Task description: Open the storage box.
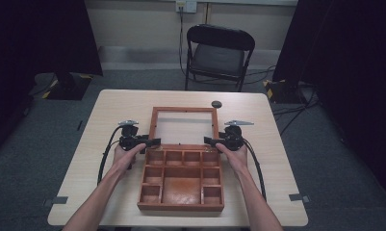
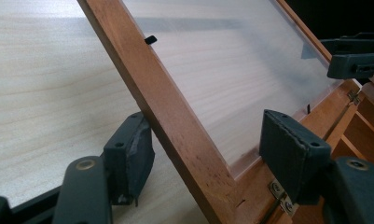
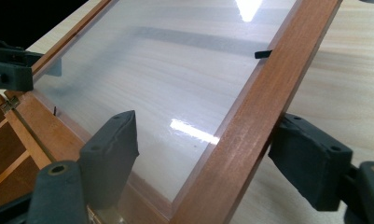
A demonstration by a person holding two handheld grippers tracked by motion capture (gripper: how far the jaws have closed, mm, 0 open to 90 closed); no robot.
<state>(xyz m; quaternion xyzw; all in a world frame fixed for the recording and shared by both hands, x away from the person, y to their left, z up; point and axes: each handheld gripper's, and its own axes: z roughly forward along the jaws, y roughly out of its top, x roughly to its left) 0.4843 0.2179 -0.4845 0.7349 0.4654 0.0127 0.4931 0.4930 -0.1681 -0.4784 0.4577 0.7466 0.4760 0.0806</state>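
Wooden box (image 1: 181, 180) w/ compartments sits open on worktop (image 1: 109, 110), between the two grippers and reaching back toward the person. Its glazed lid (image 1: 183, 126) lies back flat on the worktop, just ahead of both grippers and between them, hinged to the box's far edge.

Left gripper (image 1: 149, 143): jaws apart, straddling the lid's left frame rail (image 2: 175, 126) near the hinge corner. One pad sits outside the rail over bare worktop, edge against the wood; the other sits inside over the pane, w/ a clear gap to the rail. Not clamped. Brass hinge (image 2: 281, 196) shows just below the inner pad.

Right gripper (image 1: 211, 141): same setup, mirrored. Jaws apart around the right frame rail (image 3: 254, 116); outer pad close to or touching the wood, can't tell which; inner pad over the pane (image 3: 175, 74), clear of the rail.

Each gripper view shows the other gripper far across the pane, at the opposite rail. Small dark round object (image 1: 216, 104) lies on worktop beyond the lid, well apart from both grippers. Folding chair (image 1: 218, 55) stands past the worktop.
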